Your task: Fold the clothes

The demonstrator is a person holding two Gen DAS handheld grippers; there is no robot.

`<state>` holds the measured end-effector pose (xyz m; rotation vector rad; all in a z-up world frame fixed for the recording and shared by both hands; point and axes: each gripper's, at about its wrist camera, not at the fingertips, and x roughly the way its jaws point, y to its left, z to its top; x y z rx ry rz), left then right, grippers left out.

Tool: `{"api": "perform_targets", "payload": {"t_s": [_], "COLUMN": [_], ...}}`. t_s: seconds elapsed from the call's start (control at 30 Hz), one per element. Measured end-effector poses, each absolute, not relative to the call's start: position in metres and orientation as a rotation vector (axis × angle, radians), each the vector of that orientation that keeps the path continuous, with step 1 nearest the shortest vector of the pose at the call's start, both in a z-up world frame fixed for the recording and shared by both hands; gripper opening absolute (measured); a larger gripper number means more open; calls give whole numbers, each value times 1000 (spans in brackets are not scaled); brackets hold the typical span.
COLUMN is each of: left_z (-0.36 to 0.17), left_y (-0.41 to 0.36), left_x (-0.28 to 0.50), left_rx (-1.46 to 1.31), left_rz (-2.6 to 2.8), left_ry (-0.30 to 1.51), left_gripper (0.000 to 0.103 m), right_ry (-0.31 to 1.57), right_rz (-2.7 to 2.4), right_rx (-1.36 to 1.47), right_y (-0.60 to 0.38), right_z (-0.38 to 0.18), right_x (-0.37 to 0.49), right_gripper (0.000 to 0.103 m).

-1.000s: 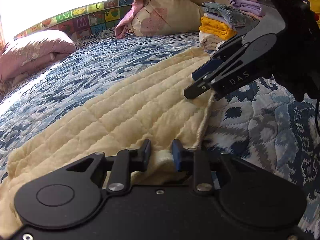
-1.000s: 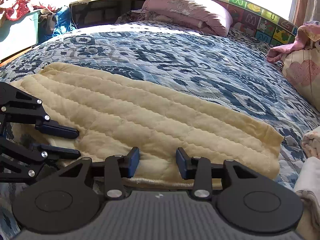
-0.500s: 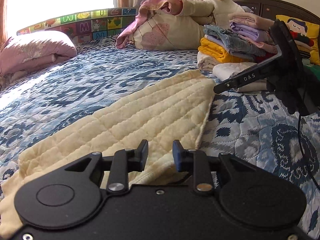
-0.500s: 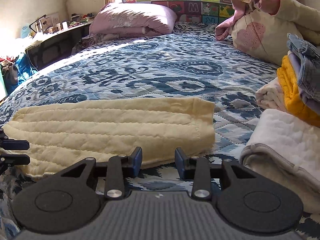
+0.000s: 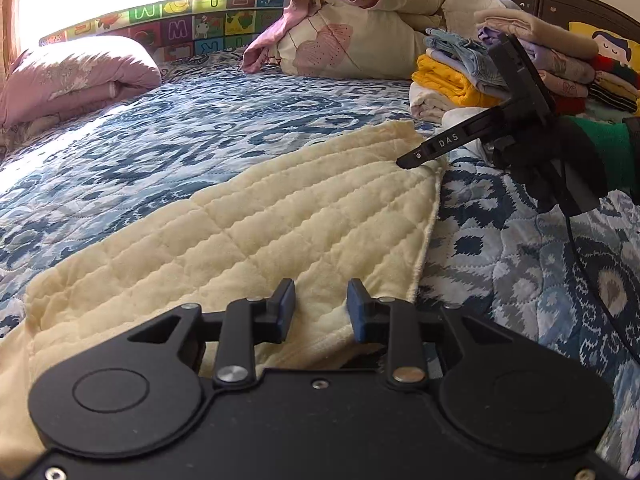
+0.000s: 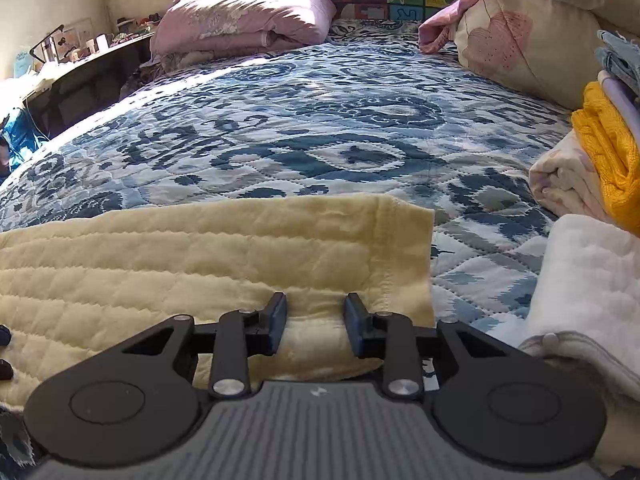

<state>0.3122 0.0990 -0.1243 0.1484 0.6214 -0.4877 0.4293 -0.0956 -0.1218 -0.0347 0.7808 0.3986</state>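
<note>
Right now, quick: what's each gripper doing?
Left gripper: open, holding nothing, over the pale yellow quilted cloth.
Right gripper: open, holding nothing, at the same cloth's end.

Left tongs [image 5: 321,306]: matt black plastic body, blue pads, bright metal pivot pins. Right tongs [image 6: 315,324]: same matt black plastic, ribbed grey housing behind. Between and ahead of both tongs: cream quilted garment [image 5: 260,224], soft matt cloth, wavy stitch lines, fleecy edge. Under it: bedspread [image 6: 320,128], blue-white quilted cloth. Right of right tongs: yellow knit [image 6: 608,152], coarse ribbed; white towel [image 6: 592,272], nubbly.
</note>
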Motion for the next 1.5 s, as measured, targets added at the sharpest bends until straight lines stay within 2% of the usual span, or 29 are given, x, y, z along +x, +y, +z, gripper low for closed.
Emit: {"api": "perform_targets", "payload": {"t_s": [0.2,0.27,0.43,0.53,0.6,0.8,1.07,1.13,1.37,1.5], "left_z": [-121,-117,-103,-94,-90,-88,-93,-94,-111,-99], "left_y": [98,101,110,120,126,139,153,156,175,195], "left_x": [311,308,299,292,289,279,276,275,287,285], "left_rx": [147,140,115,90,79,76,80,80,26,-100], "left_rz": [-482,-488,-479,-469,-458,-447,-449,-445,-363,-362], "left_ry": [620,606,569,545,532,529,544,546,625,596], "left_gripper": [27,28,29,34,39,39,39,39,36,35], "right_ry": [783,769,765,812,846,803,707,681,627,602], "right_rz": [393,384,316,273,261,262,269,268,249,274], "right_rx": [-70,-59,169,432,606,845,1108,1170,1144,1067], "right_y": [-90,-94,-132,-158,-171,-175,-175,-175,-167,-164], "right_z": [-118,-109,-102,-116,-129,-155,-187,-194,-197,-178], "right_x": [440,436,415,405,399,397,396,395,398,400], "right_gripper": [33,38,46,55,55,55,48,42,21,18]}}
